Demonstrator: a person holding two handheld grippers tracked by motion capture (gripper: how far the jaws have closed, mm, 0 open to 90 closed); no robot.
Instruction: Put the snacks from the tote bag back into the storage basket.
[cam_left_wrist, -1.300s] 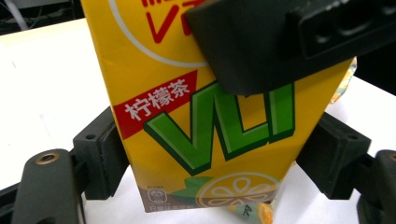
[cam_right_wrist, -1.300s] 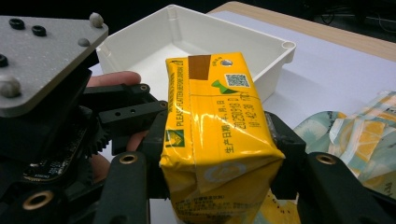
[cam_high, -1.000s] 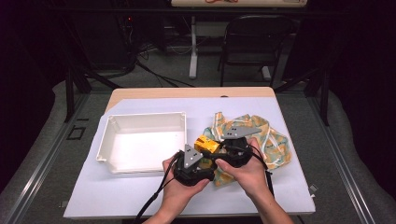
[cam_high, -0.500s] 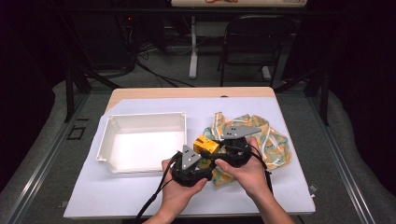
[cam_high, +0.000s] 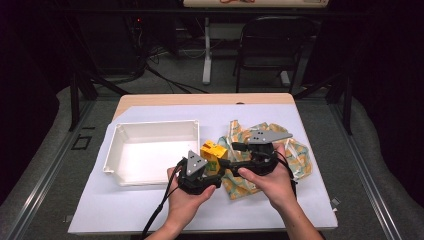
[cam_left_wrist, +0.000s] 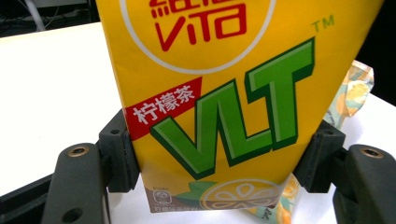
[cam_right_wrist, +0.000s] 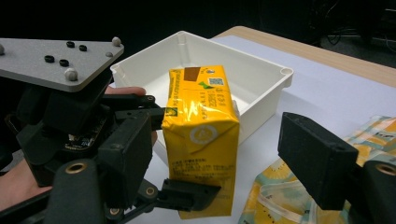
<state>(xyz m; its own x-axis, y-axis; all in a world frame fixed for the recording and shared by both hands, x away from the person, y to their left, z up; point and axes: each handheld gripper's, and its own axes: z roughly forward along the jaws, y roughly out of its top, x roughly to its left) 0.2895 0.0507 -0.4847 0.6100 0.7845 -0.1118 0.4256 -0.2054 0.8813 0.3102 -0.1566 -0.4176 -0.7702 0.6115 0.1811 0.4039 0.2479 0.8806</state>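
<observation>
Yellow lemon-tea drink carton (cam_high: 214, 151) stands upright, long axis vertical, clamped by its two broad sides between the jaws of the left hand-held gripper (cam_high: 212, 162). Carton directly ahead of that gripper, held just above the white-covered surface (cam_high: 150, 210).

Right hand-held gripper (cam_right_wrist: 205, 154): jaws have just been opening and now stand apart, carton between them but pads clear of it.

White rectangular plastic tray (cam_high: 117, 150) lies just beyond the carton, to the left gripper's left. Left hand nearer; likely carries the carton there. Patterned yellow-green wrapper (cam_high: 295, 155) sits beneath the right gripper.

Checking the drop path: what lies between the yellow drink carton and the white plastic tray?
Bare white table, seen in the right gripper view, between carton and tray.
</observation>
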